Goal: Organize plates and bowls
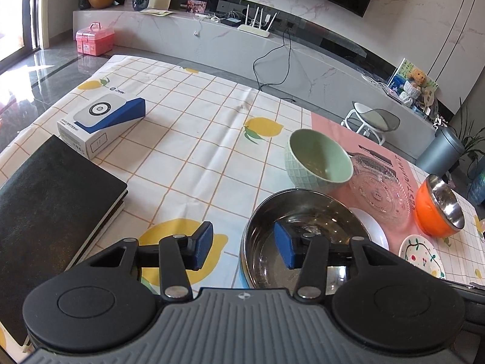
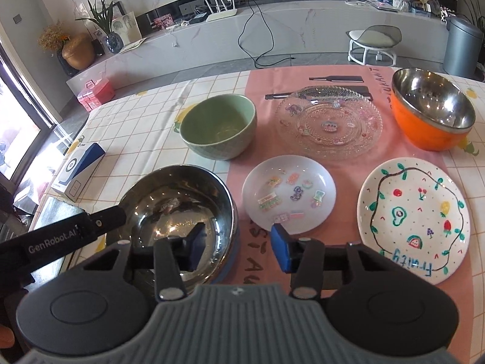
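A steel bowl with a blue outside (image 1: 303, 230) (image 2: 178, 200) sits at the table's near edge. My left gripper (image 1: 242, 247) is open and straddles its left rim, one pad inside and one outside; its finger (image 2: 103, 220) shows in the right wrist view. My right gripper (image 2: 238, 250) is open and straddles the bowl's right rim. Beyond stand a green bowl (image 1: 318, 159) (image 2: 218, 126), a clear glass plate (image 1: 379, 194) (image 2: 329, 121), an orange steel-lined bowl (image 1: 439, 207) (image 2: 430, 109), a small white sticker plate (image 2: 289, 194) (image 1: 374, 230) and a painted fruit plate (image 2: 413, 218) (image 1: 423, 254).
A black notebook (image 1: 51, 209) and a blue-white box (image 1: 101, 123) (image 2: 78, 171) lie on the left of the lemon-print tablecloth (image 1: 188, 139). A pink placemat (image 2: 303, 80) lies under the plates. A stool (image 1: 369, 119) and bin (image 1: 444, 151) stand beyond the table.
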A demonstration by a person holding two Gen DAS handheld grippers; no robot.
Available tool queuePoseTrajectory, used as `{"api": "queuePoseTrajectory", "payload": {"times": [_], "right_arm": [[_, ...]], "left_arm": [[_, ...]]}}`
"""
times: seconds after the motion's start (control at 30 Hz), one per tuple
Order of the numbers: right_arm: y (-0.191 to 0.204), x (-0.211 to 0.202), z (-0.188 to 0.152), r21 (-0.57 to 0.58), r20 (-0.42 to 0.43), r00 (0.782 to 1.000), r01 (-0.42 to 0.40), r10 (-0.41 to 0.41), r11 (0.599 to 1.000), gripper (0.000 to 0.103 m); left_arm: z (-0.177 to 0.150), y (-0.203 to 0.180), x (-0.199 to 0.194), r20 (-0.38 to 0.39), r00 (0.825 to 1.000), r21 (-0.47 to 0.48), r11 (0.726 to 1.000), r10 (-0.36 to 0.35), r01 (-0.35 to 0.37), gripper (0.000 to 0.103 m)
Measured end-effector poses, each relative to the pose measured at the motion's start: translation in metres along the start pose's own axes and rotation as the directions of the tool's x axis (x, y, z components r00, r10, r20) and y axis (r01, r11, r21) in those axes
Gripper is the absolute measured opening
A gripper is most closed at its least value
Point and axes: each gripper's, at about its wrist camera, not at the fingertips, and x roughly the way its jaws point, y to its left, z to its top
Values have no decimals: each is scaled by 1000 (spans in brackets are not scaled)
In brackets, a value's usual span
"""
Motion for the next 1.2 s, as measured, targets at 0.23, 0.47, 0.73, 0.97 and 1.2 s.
{"api": "queuePoseTrajectory", "payload": {"times": [0.23, 0.47, 0.73, 0.97, 1.2], "right_arm": [[1, 15, 1, 9, -16, 1000, -20, 20, 1000, 28], [-3, 21, -1, 34, -31, 999, -42, 43, 999, 12], [-7, 13, -2, 46, -37, 998, -44, 46, 998, 10], [-11, -21, -13, 55, -18, 998, -60, 61, 997, 10], [-26, -53, -32, 80, -29, 997, -74, 77, 994, 10]], "left_arm": [[0, 0, 12, -32, 999, 4, 1000, 17, -16, 32], [-2, -10, 16, -45, 998, 51, 998, 34, -32, 6], [-4, -15, -3, -24, 999, 62, 998, 29, -27, 5], [-13, -26, -36, -12, 1000, 68, 998, 14, -13, 5], [-34, -36, -60, -23, 1000, 71, 997, 1, 1, 5]]}}
